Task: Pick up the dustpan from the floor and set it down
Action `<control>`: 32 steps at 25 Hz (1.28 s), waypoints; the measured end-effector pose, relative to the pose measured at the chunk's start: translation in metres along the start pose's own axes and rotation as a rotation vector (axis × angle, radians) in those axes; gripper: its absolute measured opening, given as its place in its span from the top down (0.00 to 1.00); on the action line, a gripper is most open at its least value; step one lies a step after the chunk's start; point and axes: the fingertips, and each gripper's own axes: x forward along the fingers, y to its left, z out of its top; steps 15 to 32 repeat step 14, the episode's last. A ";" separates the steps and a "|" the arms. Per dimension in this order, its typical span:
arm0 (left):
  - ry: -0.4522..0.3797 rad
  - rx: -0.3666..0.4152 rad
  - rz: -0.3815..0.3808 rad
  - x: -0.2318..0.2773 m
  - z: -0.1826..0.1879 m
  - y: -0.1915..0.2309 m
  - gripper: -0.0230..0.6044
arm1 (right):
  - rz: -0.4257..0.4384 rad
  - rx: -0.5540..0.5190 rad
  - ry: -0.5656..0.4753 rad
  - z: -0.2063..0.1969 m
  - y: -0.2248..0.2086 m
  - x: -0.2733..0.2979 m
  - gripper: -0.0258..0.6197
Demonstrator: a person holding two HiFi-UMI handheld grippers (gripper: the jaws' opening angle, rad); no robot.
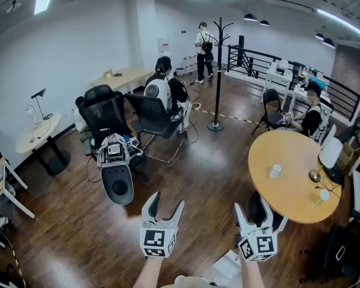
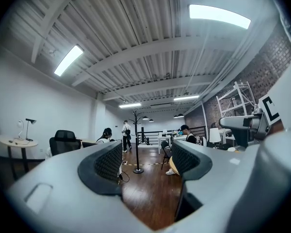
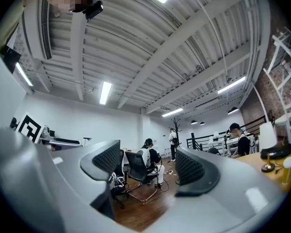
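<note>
1. On the floor at the left of the head view, a grey moulded object (image 1: 118, 186) with a round dark hole. Possibly the dustpan, but cannot be confirmed, and no other sure dustpan shows anywhere. Risks a grab at the wrong thing for that reason.
2. Just behind that object, black office chairs (image 1: 105, 111), one of them occupied. Risks a bump or a snag on any reach that way, through crowding.
3. Low in the frame, left gripper (image 1: 167, 201): jaws spread, only bare wooden floor (image 1: 198, 173) showing between them, gripping nothing. Points level into the room, so risks closing on air unless tipped down toward the floor first.
4. At the bottom edge between the two grippers, a pale ribbed object (image 1: 227, 269), cut off by the frame. Also unidentified, and easily knocked or stepped on.
5. Low at the right, right gripper (image 1: 250, 206): jaws likewise spread, empty. Sits near the round wooden table (image 1: 291, 191) and risks clipping its rim on a wide swing.
6. Counted, left to right: one small side table (image 1: 39, 135), two black office chairs, one grey object, two grippers, one coat stand (image 1: 218, 71), one round wooden table, two white cups (image 1: 276, 170) on it. Across the room, three other people.
</note>
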 end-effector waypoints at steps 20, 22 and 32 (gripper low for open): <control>-0.006 -0.016 0.007 0.000 0.003 0.002 0.47 | 0.026 -0.002 0.005 0.002 0.007 0.001 0.43; -0.006 -0.016 0.007 0.000 0.003 0.002 0.47 | 0.026 -0.002 0.005 0.002 0.007 0.001 0.43; -0.006 -0.016 0.007 0.000 0.003 0.002 0.47 | 0.026 -0.002 0.005 0.002 0.007 0.001 0.43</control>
